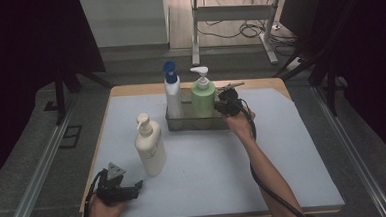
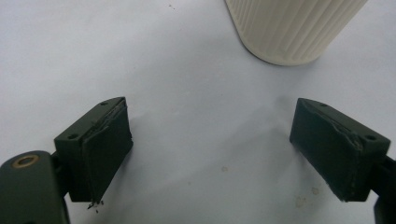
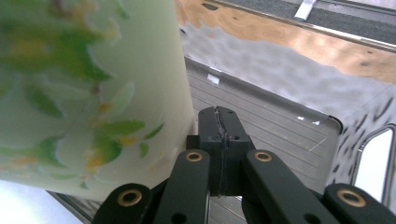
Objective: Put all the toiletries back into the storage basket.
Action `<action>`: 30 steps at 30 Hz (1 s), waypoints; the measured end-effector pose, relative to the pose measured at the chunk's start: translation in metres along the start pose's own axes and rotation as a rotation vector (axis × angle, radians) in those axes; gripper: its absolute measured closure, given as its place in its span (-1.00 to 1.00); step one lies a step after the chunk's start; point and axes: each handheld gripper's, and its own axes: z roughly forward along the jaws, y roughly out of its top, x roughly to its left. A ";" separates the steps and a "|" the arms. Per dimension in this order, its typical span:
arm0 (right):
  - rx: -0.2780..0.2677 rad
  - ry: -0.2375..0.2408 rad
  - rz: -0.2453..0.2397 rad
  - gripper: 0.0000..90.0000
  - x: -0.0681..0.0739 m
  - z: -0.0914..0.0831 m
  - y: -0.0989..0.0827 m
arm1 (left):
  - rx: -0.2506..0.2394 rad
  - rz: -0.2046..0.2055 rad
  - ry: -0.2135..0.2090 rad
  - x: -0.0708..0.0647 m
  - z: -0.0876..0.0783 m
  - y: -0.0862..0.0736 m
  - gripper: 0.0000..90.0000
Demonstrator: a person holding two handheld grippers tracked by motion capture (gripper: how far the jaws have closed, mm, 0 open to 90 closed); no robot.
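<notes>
Green plastic pump bottle (image 1: 203, 98) stands upright in the metal tray (image 1: 197, 123); right gripper (image 1: 228, 105), jaws shut and empty, sits just beside it. Left gripper (image 1: 130, 190) jaws are wide.

The high view looked forward and down over the whole table (image 1: 283, 149). Each gripper view sat close above it, sharing the cream bottle (image 1: 150, 148) and green bottle (image 3: 88, 93).

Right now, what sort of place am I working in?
Probably a lab or test workspace, not a home: a wooden table under a pale mat, dark curtains around it, and loose cables on the floor behind.
</notes>
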 end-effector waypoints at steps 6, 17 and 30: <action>0.006 0.011 -0.013 0.98 0.006 0.003 0.000 | 0.000 0.000 0.000 0.000 0.000 0.000 -0.73; 0.011 0.012 -0.050 0.98 0.021 0.007 0.003 | 0.000 0.000 0.000 0.000 0.000 0.000 -0.73; 0.012 -0.002 -0.060 0.98 0.032 0.009 0.006 | 0.001 0.000 -0.001 0.000 0.000 0.000 -0.73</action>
